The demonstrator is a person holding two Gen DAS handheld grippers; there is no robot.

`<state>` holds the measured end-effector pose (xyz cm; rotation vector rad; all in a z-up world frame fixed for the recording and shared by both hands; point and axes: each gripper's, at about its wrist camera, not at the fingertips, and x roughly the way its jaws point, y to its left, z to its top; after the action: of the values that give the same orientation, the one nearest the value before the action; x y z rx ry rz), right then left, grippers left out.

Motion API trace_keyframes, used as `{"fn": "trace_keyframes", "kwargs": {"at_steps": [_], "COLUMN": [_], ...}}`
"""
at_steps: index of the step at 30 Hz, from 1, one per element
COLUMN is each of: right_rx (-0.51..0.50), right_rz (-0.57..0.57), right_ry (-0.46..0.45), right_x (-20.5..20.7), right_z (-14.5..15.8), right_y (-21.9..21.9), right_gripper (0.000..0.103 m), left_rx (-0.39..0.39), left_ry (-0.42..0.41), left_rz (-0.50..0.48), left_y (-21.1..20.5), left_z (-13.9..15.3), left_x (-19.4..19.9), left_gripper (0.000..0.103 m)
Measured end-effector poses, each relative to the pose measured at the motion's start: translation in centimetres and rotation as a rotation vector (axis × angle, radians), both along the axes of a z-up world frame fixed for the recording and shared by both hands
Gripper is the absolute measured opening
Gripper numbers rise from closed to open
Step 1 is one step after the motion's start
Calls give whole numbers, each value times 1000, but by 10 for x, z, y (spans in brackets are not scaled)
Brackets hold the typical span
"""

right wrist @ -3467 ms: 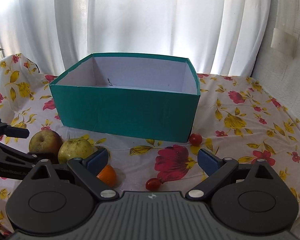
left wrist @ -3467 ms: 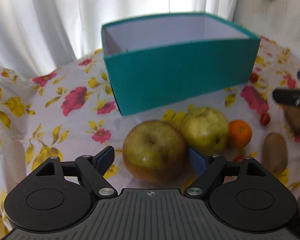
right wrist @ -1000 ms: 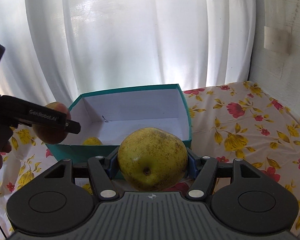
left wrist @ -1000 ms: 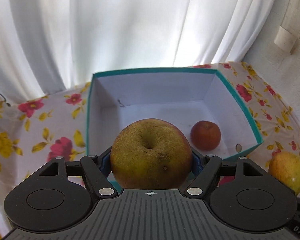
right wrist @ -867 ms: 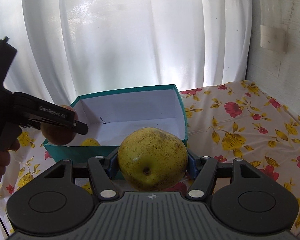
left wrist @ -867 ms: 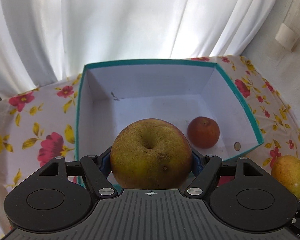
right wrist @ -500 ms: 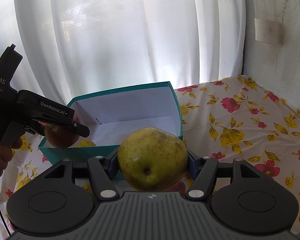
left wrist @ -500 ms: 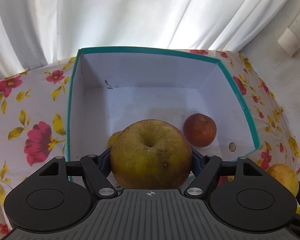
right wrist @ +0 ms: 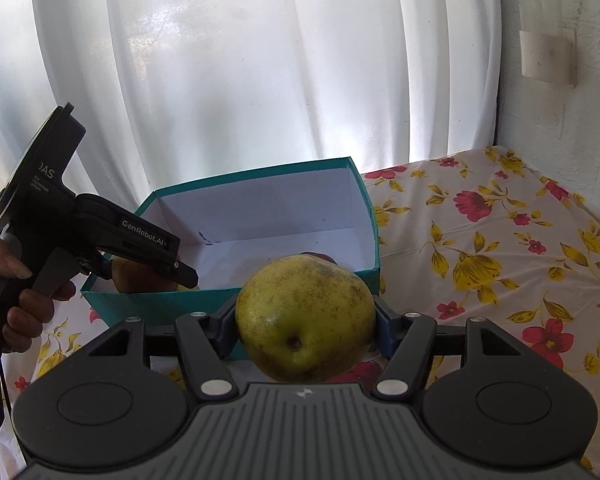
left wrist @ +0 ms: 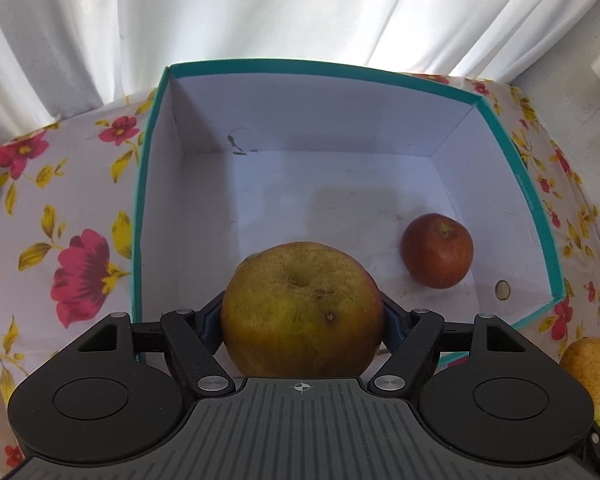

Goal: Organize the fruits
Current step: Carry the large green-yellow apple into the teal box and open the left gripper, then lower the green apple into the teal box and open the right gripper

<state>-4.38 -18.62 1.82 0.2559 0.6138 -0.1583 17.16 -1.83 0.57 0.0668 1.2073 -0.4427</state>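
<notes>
two grippers loaded: left gripper [left wrist: 302, 320] clamps a russet brown-green apple [left wrist: 302, 310], now sunk over the teal cardboard box [left wrist: 540, 220] near side, release likely next; right gripper [right wrist: 304, 326] grips a speckled yellow-green apple [right wrist: 305, 318], waiting outside

Left view: yellow fruit [left wrist: 594, 376] cut off at the right edge. Small round mark [left wrist: 502, 289] on the box wall [left wrist: 500, 184] too small to identify. Right view: red apple [right wrist: 320, 256] mostly hidden behind the pear [right wrist: 305, 317]; person's hand [right wrist: 24, 288] cropped at the left edge.

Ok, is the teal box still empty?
No, a small red apple already lies on the floor of the teal box, near its right wall.
</notes>
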Motion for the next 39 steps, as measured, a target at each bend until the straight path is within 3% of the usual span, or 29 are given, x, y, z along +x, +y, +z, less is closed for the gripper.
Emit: {"fn": "trace_keyframes", "kwargs": {"at_steps": [5,9,14,21,27,32,34,39], "right_rx": [-6,-8,-13,-25,-47,-60,-66,-86], "right_rz": [9,14,26,42,47,27,20,13], "right_ry": [-2,1,6,14,3,14,26,47], "right_x": [3,7,10,18,31,48,56,74], "right_z": [0,-1,-2,-1,4,3,1,-5], "right_y": [-1,0,1,5,5,-1,-3,-2], "right_gripper": [64,64,64,64,64,64,64,64], "left_rx": [-17,-103,-95,-174,-79,29,74,93], "left_ry": [20,66,5,-43,-188,-293,-297,-245], "left_rz": [16,29,3,18,59,79,76,85], "left_y": [3,12,11,36,53,60,60,66], "left_z": [3,8,24,48,58,49,41,25], "left_x": [1,3,-16,-52,-92,-118,-123,-124], "left_gripper": [78,81,81,83,84,85,85,85]}}
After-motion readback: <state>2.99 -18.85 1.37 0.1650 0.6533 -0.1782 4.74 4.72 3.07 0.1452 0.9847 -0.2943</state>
